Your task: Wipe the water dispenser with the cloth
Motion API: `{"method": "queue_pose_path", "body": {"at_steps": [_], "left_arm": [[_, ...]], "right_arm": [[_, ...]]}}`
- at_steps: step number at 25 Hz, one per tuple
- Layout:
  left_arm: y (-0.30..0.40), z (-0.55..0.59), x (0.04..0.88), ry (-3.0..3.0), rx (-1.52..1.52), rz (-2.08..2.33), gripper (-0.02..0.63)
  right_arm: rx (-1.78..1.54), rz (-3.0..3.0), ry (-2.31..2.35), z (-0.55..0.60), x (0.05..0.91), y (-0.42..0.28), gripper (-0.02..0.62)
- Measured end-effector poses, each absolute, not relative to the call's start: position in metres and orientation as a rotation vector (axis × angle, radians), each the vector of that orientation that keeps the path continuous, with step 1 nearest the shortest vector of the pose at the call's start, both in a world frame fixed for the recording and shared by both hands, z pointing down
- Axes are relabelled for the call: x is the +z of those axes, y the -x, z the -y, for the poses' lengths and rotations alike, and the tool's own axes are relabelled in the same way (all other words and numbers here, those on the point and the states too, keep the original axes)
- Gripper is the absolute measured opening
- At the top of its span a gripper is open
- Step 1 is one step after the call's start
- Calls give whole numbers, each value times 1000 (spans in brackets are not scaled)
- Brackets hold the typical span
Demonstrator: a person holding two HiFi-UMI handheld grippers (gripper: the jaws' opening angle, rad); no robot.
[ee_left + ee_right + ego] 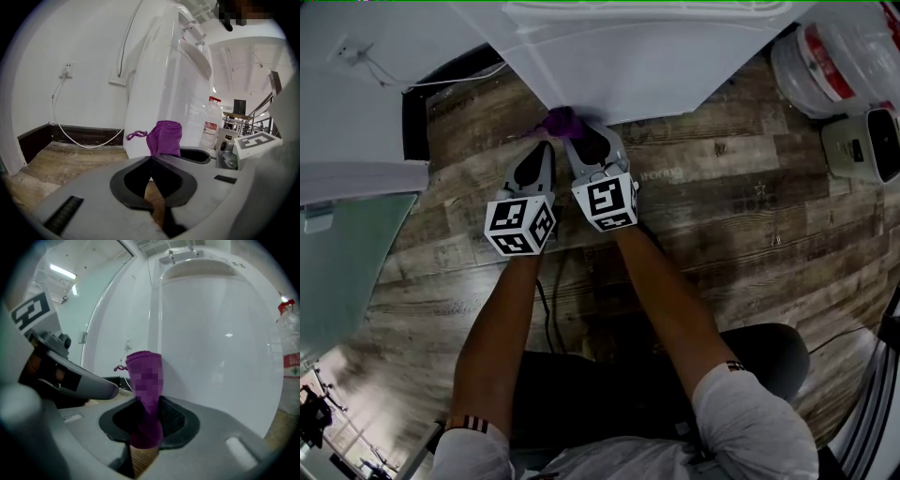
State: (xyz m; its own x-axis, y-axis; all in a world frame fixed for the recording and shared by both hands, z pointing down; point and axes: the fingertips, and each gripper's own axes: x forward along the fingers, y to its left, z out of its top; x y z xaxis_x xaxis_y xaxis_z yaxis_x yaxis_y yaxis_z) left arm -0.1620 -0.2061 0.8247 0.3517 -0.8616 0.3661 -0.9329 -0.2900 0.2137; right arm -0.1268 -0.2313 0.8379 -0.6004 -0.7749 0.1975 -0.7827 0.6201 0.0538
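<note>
The white water dispenser (628,56) stands on the wooden floor, and both grippers are down at its lower front corner. My right gripper (574,139) is shut on a purple cloth (561,120), which sticks up from between the jaws against the dispenser's white panel (211,333). In the right gripper view the cloth (145,380) fills the gap of the right gripper (149,420). My left gripper (547,142) sits close beside it on the left. In its own view the left gripper (151,159) has its tips together with nothing between them, and the cloth (165,137) and dispenser (159,93) lie just beyond.
A large water bottle (825,56) and a small white appliance (867,145) stand to the right of the dispenser. A white cable (441,80) runs from a wall socket (352,52) along the dark skirting. A glass panel (337,262) stands at the left.
</note>
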Motion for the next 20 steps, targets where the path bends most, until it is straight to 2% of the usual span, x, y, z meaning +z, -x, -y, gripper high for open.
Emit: {"method": "queue_pose_path", "body": {"at_steps": [20], "left_arm": [[128,198,831,-2255,259,1539,-2]], "right_arm": [[71,2481,-1507,257,864,-7,97]]}}
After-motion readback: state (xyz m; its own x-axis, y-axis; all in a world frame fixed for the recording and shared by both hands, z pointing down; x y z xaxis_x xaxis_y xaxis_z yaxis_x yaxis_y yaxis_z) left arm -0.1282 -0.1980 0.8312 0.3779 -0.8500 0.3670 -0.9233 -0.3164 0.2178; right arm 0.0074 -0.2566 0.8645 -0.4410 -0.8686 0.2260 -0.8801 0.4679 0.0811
